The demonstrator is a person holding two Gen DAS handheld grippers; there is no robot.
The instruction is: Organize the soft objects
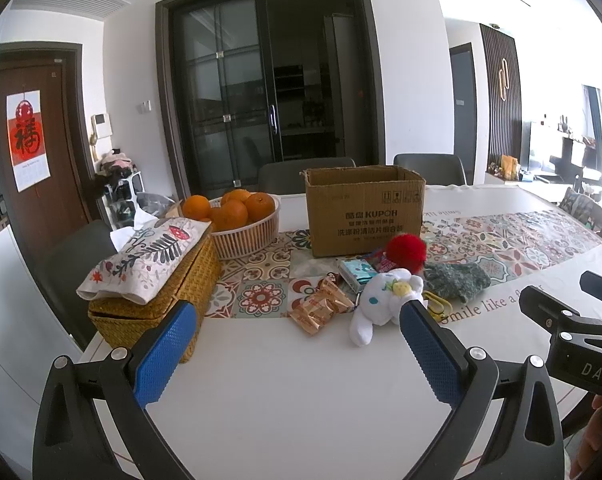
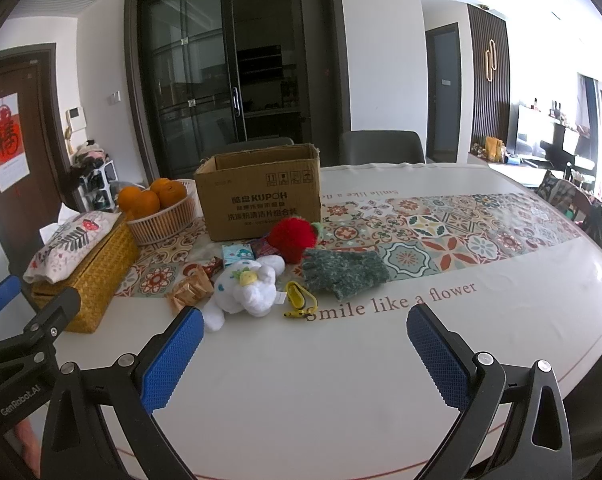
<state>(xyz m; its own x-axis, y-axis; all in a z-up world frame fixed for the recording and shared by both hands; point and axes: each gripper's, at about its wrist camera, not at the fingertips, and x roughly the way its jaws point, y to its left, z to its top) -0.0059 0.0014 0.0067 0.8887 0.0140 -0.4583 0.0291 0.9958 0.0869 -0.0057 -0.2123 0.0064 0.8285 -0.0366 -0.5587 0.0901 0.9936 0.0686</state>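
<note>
Both grippers hover over the bare white part of the table, fingers spread wide, nothing held: left gripper (image 1: 297,320), right gripper (image 2: 301,324).

Soft stuff, three pieces, all clustered in front of the cardboard box (image 2: 261,200): one white plush toy (image 2: 247,288), one red fluffy pom-pom (image 2: 293,236), one green knitted glove (image 2: 341,270). The plush lies on its side, long axis running diagonally, head up toward the box, feet toward the near-left edge. The glove lies flat with its long axis running left-right and its fingers to the left. The pom-pom sits right against the box front.

Other bits: a few orange snack wrappers (image 2: 191,290), a small teal packet (image 2: 237,254), one yellow clip thing (image 2: 297,300). One basket of oranges (image 2: 161,216), at least four visible, and one woven tissue box (image 2: 93,276).

Box reads "KUPOH" plus Chinese text. The table runner (image 2: 441,240) says "Smile like a flower". The other gripper body shows "GenRobot.AI" in the right view and "DAS" in the left view.
</note>
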